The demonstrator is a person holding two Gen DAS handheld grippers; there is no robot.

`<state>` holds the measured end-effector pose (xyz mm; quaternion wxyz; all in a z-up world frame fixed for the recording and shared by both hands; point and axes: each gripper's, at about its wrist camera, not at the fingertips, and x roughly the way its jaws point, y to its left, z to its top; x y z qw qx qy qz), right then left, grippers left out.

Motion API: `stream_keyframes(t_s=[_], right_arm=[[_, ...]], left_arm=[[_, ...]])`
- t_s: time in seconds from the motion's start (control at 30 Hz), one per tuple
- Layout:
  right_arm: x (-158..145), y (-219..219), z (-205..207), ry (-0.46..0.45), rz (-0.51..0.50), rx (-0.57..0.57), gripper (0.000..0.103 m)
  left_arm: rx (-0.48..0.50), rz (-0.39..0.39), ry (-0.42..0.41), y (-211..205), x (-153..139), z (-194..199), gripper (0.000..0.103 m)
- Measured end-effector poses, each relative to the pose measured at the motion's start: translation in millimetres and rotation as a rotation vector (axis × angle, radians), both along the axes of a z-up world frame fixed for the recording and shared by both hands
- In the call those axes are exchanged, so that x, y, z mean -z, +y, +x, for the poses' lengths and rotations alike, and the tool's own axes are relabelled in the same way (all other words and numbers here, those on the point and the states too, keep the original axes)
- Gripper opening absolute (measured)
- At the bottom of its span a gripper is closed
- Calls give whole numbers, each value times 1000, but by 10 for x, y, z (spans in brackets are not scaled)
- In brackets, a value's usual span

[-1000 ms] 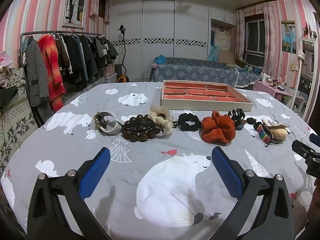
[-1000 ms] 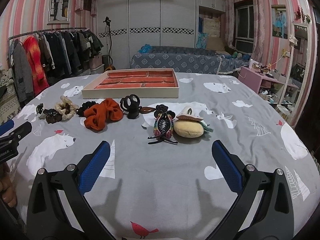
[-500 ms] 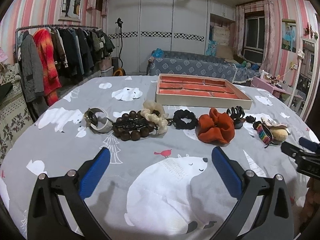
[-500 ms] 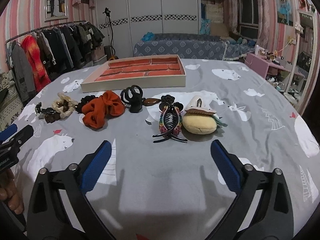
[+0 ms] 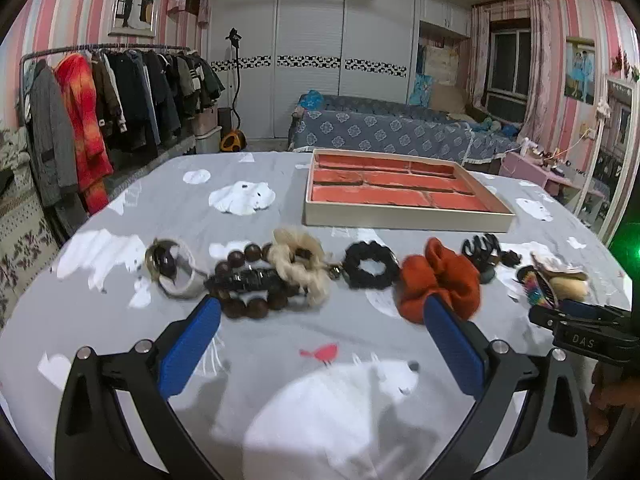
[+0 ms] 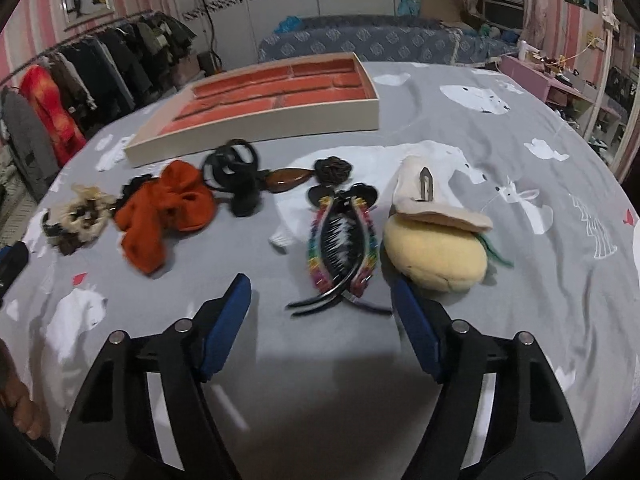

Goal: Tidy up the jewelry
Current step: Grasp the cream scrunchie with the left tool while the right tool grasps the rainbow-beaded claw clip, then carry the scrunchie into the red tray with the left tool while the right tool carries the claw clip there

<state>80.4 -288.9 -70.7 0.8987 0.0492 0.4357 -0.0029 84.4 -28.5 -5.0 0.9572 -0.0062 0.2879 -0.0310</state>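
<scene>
The right gripper (image 6: 320, 304), its jaws just narrowing with nothing clasped, lines up on the rainbow hair claw (image 6: 343, 246) at twelve o'clock. Next it should straddle and pinch the claw, then carry it to the tray (image 6: 256, 130) at eleven o'clock (the left gripper (image 5: 320, 344) hangs released).

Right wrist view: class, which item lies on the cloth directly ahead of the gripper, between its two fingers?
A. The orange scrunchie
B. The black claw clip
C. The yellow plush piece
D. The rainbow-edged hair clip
D: the rainbow-edged hair clip lies in line with the gap of the right gripper, its thin dark prongs reaching toward it, untouched.
</scene>
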Motion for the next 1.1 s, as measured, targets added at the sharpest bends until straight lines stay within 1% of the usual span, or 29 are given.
stream_keyframes(t_s=[0.07, 0.13, 0.2, 0.27, 0.3, 0.43, 0.5, 0.53, 0.57, 0.6, 0.63, 0.67, 0.7, 0.77, 0.83, 0.87, 1.1], right_arm=[[40, -24, 86, 24, -5, 3, 71], [52, -36, 156, 25, -21, 3, 71], [60, -51, 241, 31, -40, 7, 69], [76, -78, 311, 34, -50, 11, 62], [75, -85, 337, 35, -52, 12, 62], [82, -124, 416, 35, -51, 15, 56], [81, -142, 437, 34, -50, 13, 54], [80, -159, 442, 32, -48, 16, 52], [77, -158, 430, 32, -46, 17, 50], [75, -165, 433, 30, -47, 16, 50], [76, -166, 436, 28, -50, 14, 48], [75, -166, 441, 27, -50, 13, 47], [73, -167, 445, 25, -48, 12, 46], [69, -167, 445, 23, -43, 11, 41], [60, -172, 431, 21, -38, 10, 38], [58, -180, 428, 20, -35, 7, 38], [35, -187, 399, 17, -17, -6, 37]], left_arm=[[-9, 7, 12, 33, -19, 154, 99], [-18, 4, 18, 81, -33, 286, 99], [-18, 12, 29, 107, -35, 417, 99], [-19, 26, 40, 121, -30, 558, 99], [-20, 32, 51, 120, -18, 617, 99], [-37, 39, 136, 150, 110, 906, 99], [-47, 42, 174, 166, 185, 1010, 95], [-47, 45, 185, 176, 218, 1046, 82], [-48, 45, 199, 191, 246, 1080, 65], [-46, 35, 210, 207, 274, 1108, 58], [-42, 23, 217, 225, 292, 1125, 43], [-36, 12, 221, 239, 301, 1139, 34], [-27, 0, 220, 250, 300, 1137, 32], [-15, -8, 204, 251, 277, 1130, 21], [-7, -10, 178, 241, 223, 1089, 15], [-2, -10, 168, 233, 196, 1072, 13], [7, -18, 170, 186, 143, 1012, 7]])
